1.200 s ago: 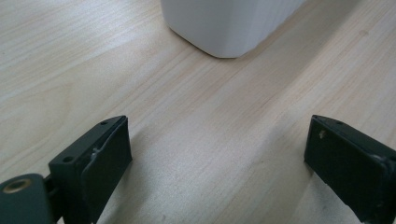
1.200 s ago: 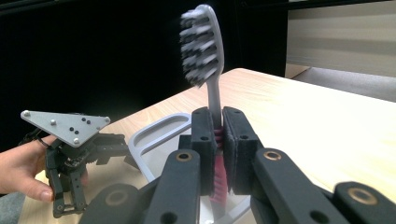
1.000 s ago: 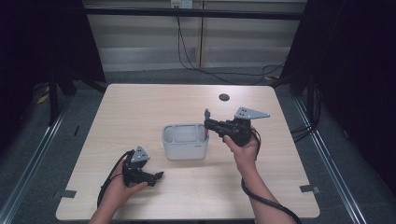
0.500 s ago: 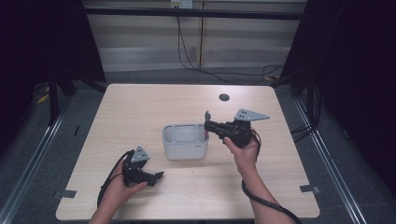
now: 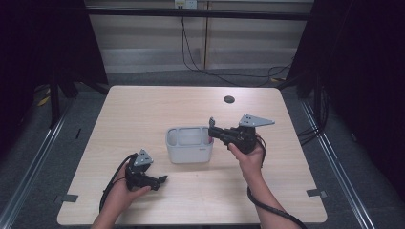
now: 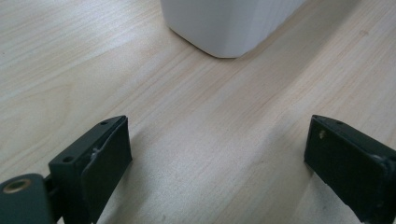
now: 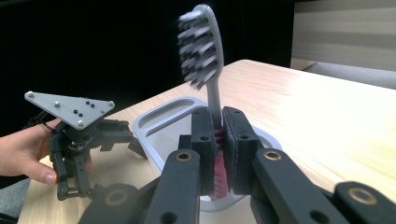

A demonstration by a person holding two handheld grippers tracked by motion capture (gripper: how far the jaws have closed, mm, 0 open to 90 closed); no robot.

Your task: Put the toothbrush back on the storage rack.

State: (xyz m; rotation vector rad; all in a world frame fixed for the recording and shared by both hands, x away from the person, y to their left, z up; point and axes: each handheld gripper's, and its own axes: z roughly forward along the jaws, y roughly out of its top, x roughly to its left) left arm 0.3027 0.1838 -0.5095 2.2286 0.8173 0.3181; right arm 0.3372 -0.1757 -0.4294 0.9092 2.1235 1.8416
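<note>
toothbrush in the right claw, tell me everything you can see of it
The toothbrush looks like plastic: a grey head and neck with dark and white bristles, and a pink grip section lower down. It stands nearly upright, head on top, bristles facing left in the right gripper view. The right claw is shut on its pink part. It sits over the right end of the white holder; whether its lower end touches the holder is hidden.

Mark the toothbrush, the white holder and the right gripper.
toothbrush point(image 7: 201, 44): right gripper view, on the bristle head.
white holder point(image 5: 189, 153): high view, on its front wall.
right gripper point(image 7: 218, 140): right gripper view, midway between its fingertips, which are clamped on the toothbrush handle.
</note>
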